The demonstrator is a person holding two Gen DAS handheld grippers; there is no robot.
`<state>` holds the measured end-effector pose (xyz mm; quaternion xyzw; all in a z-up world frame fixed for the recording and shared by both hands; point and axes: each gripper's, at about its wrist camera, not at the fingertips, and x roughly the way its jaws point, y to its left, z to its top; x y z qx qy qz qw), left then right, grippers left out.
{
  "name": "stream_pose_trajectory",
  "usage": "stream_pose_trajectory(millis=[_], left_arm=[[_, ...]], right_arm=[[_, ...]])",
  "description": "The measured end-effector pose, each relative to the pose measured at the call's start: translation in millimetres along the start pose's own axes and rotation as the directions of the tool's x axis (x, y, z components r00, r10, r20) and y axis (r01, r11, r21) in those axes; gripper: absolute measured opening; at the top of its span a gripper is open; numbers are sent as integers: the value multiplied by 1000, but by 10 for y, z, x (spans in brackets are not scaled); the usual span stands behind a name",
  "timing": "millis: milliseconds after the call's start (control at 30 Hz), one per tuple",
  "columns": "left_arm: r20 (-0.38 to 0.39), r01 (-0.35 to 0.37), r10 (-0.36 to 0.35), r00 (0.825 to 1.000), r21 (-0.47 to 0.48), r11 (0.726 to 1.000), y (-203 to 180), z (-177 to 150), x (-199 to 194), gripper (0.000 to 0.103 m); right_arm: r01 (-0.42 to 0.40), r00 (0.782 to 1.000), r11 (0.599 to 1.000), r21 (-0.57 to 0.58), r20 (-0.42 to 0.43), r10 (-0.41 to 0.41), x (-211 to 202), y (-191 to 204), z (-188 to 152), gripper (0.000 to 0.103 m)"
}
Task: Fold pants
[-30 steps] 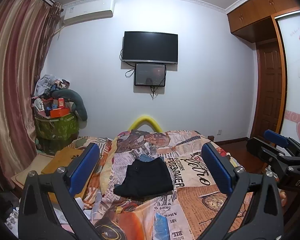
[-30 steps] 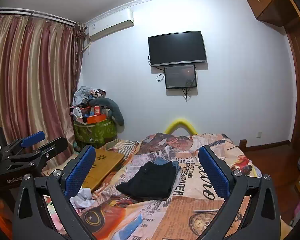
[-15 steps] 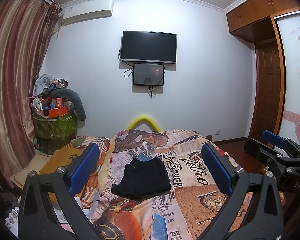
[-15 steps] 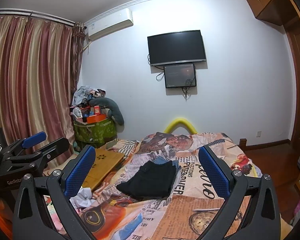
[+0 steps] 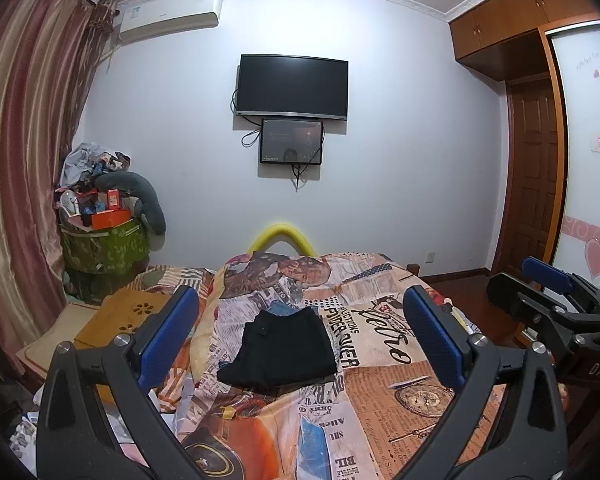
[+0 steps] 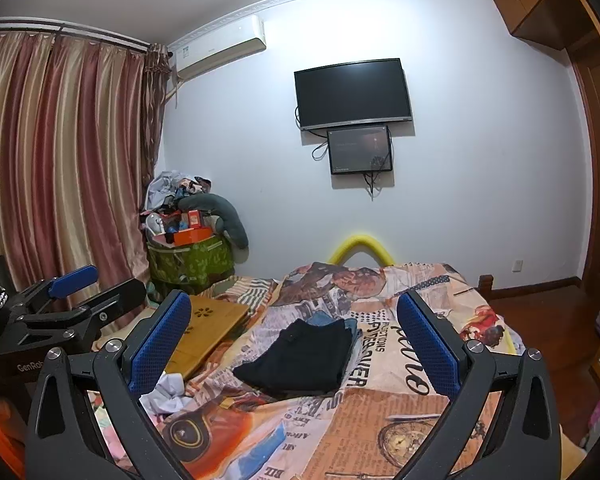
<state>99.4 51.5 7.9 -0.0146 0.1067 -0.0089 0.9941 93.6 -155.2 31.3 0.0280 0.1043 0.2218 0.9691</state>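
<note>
Black pants (image 5: 284, 346) lie folded into a neat rectangle on the newspaper-print bedspread (image 5: 380, 408), with a bit of blue denim (image 5: 282, 307) peeking out from under their far edge. The same pants (image 6: 304, 354) show in the right wrist view. My left gripper (image 5: 298, 336) is raised well above the bed, open, nothing between its blue pads. My right gripper (image 6: 294, 338) hangs likewise open and empty. Each gripper shows in the other's view: the right gripper (image 5: 556, 300) at the right, the left gripper (image 6: 64, 300) at the left.
A wooden lap tray (image 6: 204, 332) lies on the bed's left side beside crumpled white cloth (image 6: 168, 394). A green bin (image 6: 188, 260) piled with clutter stands by the curtains (image 6: 60, 168). A TV (image 5: 292, 86) hangs on the far wall; a wardrobe (image 5: 540, 140) and wooden floor (image 6: 540, 320) lie right.
Both views have shifted slightly, the room and bed drifting a little left in the left wrist view. The pants lie unmoved and both grippers stay open.
</note>
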Motion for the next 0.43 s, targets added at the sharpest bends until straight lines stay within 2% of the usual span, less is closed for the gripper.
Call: stream_pose_trajectory(millis=[433], left_arm=[[-4, 11, -11, 1000, 2, 1000, -9, -32, -4, 103]], right_arm=[[1, 1000, 1000, 0, -1, -1, 5, 13, -2, 102]])
